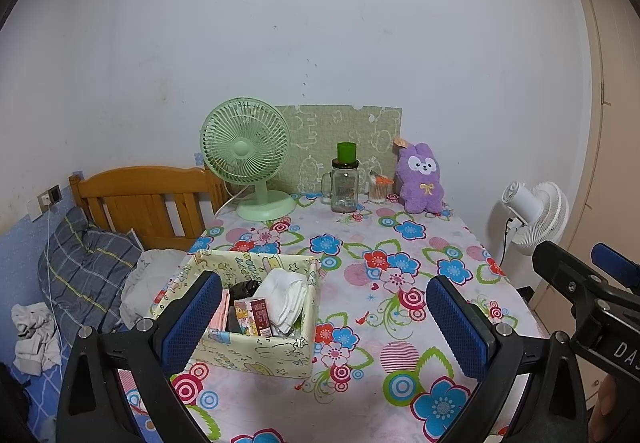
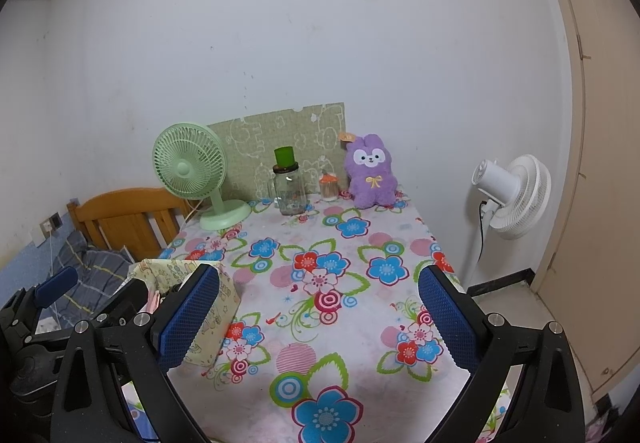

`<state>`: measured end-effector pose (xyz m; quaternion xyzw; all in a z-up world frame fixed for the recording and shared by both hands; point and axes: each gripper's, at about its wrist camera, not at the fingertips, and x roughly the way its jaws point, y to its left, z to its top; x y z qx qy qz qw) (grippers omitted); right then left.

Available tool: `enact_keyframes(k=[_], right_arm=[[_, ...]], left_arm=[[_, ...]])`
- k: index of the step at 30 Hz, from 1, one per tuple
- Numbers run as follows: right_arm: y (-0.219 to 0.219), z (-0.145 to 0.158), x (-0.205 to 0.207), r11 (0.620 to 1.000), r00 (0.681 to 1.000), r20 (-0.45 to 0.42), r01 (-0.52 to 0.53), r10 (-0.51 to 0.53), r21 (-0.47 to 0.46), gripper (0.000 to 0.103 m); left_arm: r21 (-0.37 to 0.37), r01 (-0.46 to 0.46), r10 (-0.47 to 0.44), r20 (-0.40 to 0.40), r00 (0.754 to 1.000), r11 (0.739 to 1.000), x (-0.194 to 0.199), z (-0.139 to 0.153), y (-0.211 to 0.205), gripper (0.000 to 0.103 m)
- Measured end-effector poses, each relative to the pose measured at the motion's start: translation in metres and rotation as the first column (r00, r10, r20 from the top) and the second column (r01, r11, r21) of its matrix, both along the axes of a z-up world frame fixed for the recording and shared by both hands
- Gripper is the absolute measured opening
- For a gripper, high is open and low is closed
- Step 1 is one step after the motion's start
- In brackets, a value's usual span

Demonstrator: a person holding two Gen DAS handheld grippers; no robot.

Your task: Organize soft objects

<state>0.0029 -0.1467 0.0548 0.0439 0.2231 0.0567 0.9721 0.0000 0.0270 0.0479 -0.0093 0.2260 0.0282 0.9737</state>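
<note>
judging by the fabric box [image 1: 256, 307] at the table's [image 1: 400, 307] left edge already holding white cloth [image 1: 286, 297], only the purple plush [image 1: 420, 179] at the far edge seems left, left gripper [image 1: 324, 319] and right gripper [image 2: 316, 317] both wide open, empty

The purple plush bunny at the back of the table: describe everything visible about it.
The purple plush bunny sits upright at the far right of the table, on the floral cloth and close to the white wall. Its fur looks fluffy. It has two rounded ears, a white face patch with dark eyes and a small mouth, and a yellow bow on its chest. An orange tag hangs by its left-side ear. A small container with an orange top stands just beside it. Neither gripper is near it.
</note>
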Motion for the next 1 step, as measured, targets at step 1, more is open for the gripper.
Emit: enact_keyframes(k=[1], right_arm=[[0.0004,-0.0005,-0.0001,1.000,1.000,-0.001,0.001,-0.001,0.000,0.101]], left_arm=[[-0.001,0.000,0.000,-0.003,1.000,1.000,0.0002,-0.0004,0.0005,0.103]])
